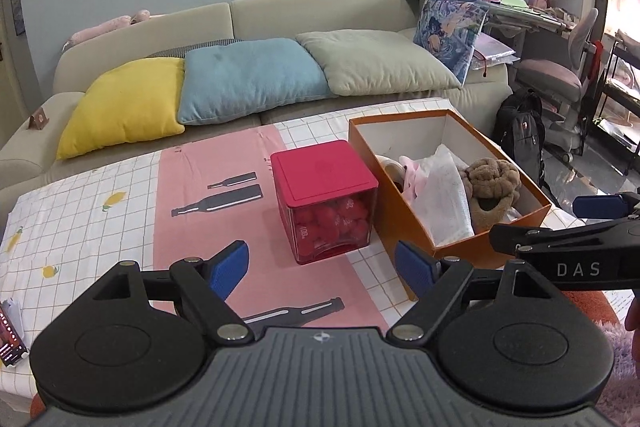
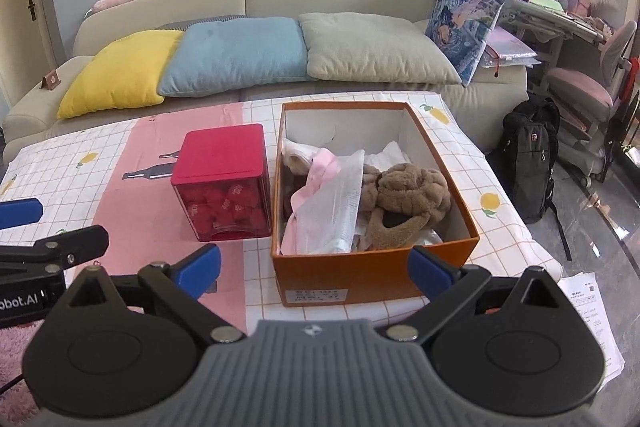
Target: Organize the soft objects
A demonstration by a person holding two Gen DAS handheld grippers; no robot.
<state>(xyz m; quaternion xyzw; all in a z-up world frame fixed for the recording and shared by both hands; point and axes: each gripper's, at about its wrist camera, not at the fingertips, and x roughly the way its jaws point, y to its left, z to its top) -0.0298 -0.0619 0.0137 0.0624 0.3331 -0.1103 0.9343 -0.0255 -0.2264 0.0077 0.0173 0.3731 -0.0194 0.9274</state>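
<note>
An orange cardboard box (image 2: 448, 171) stands open on the table, holding a brown plush toy (image 2: 408, 199), pink fabric (image 2: 320, 175) and a white plastic-wrapped item (image 2: 336, 211). The same box (image 1: 408, 211) and plush (image 1: 492, 183) show at right in the left wrist view. Left of it sits a clear cube with a red lid (image 1: 324, 171), full of red soft balls (image 2: 228, 207). My left gripper (image 1: 322, 269) is open just before the cube, nothing between its blue pads. My right gripper (image 2: 314, 267) is open in front of the box's near wall, holding nothing.
The table wears a checked and pink cloth (image 1: 120, 211). Behind it a beige sofa (image 1: 280, 15) carries yellow, blue, green and printed cushions. A black backpack (image 2: 532, 163), a desk and a chair (image 2: 588, 87) stand to the right. Papers (image 2: 592, 319) lie at the near right.
</note>
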